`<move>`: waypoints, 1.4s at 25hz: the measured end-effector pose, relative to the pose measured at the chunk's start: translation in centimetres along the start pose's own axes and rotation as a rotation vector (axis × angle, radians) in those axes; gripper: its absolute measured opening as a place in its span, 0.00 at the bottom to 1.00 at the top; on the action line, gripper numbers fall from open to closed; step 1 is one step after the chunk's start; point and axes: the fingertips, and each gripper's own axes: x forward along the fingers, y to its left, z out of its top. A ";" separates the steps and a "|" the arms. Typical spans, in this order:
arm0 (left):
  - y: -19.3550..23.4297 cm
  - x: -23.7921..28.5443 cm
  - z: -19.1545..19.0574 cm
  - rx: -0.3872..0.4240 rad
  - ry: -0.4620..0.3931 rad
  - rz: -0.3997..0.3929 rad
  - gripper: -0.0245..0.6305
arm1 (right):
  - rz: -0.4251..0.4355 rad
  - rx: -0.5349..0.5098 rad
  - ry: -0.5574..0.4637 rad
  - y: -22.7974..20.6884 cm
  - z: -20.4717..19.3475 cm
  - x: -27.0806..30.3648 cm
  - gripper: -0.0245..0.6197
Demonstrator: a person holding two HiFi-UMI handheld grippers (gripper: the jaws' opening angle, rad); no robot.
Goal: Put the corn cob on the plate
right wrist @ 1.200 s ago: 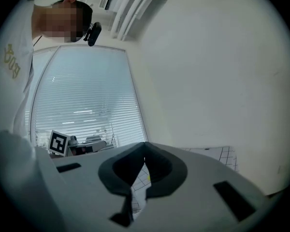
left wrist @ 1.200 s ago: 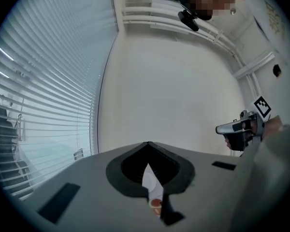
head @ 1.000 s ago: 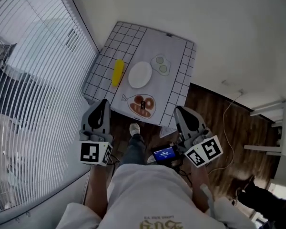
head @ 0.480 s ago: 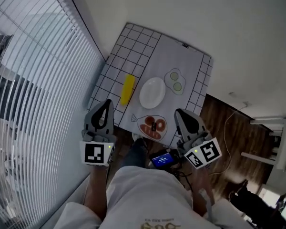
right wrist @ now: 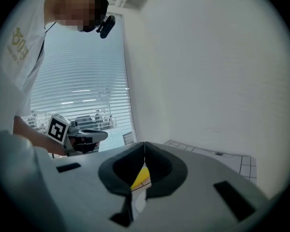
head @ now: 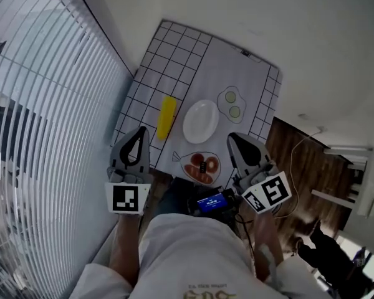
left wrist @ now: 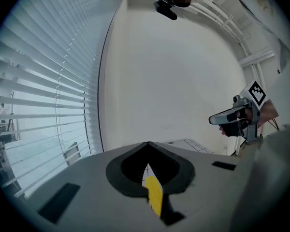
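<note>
Left gripper (head: 139, 131) and right gripper (head: 232, 137), both closed, have neared the long yellow corn cob (head: 166, 117)

The left gripper (head: 139, 133) and right gripper (head: 233, 139) are both advancing toward twelve o'clock, nearing the table (head: 174, 48).
</note>
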 end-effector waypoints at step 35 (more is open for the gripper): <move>-2.1 3.6 -13.3 -0.082 0.352 0.063 0.05 | 0.423 -0.508 0.309 2.2 -8.0 11.0 0.05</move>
